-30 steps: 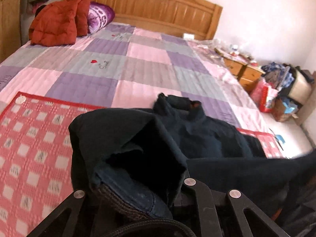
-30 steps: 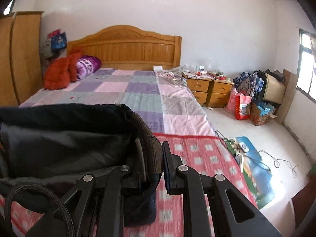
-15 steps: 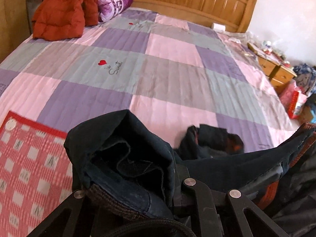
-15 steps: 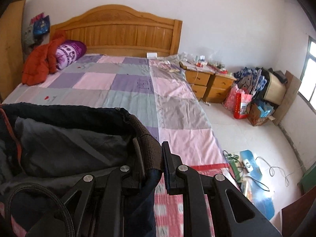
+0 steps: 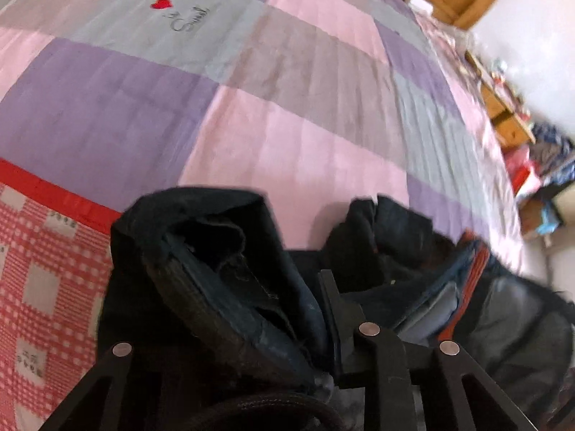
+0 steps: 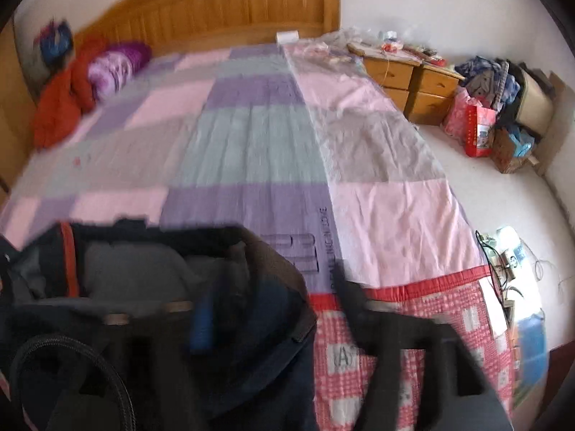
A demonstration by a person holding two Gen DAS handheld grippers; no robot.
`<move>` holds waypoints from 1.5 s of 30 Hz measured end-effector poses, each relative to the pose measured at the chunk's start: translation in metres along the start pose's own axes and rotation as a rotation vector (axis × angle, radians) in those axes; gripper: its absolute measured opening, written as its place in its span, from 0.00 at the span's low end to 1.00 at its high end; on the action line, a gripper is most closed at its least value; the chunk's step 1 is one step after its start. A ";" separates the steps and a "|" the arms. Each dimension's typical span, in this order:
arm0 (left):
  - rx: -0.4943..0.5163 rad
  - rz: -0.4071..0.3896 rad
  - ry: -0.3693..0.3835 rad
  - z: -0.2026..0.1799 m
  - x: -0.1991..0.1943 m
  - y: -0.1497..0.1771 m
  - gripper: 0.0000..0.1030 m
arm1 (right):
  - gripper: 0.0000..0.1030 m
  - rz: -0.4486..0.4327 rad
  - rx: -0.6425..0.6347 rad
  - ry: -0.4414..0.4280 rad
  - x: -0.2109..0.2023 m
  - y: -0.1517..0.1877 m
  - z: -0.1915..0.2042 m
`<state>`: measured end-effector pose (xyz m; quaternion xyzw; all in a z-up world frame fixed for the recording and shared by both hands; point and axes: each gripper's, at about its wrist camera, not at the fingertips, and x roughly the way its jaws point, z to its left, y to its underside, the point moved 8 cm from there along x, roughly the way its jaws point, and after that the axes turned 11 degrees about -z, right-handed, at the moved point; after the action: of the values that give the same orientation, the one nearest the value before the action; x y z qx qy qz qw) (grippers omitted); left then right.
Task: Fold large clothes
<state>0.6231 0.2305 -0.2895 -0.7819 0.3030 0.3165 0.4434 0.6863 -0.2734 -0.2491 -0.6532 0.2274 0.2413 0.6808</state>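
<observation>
At the foot of the bed, left hand-held gripper pinches the dark jacket hem; right hand-held gripper looks spread, hem slack beside it. Jacket bunched over the red checked mat: fold barely started, flattening remains.

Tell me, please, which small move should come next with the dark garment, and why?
Probably lower the left gripper onto the bed and let go. It is shut on the ribbed hem of the dark jacket, while the right gripper seems open, its visible finger apart from the cloth. That view is blurred, so I am not sure.
</observation>
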 end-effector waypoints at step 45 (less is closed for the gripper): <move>0.291 0.000 -0.051 -0.042 -0.070 0.155 0.57 | 0.05 0.131 -0.273 -0.285 0.044 0.106 0.313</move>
<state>0.4723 0.1417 -0.2968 -0.7011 0.3341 0.2890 0.5597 0.6524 0.0441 -0.3461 -0.6824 0.1360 0.4037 0.5940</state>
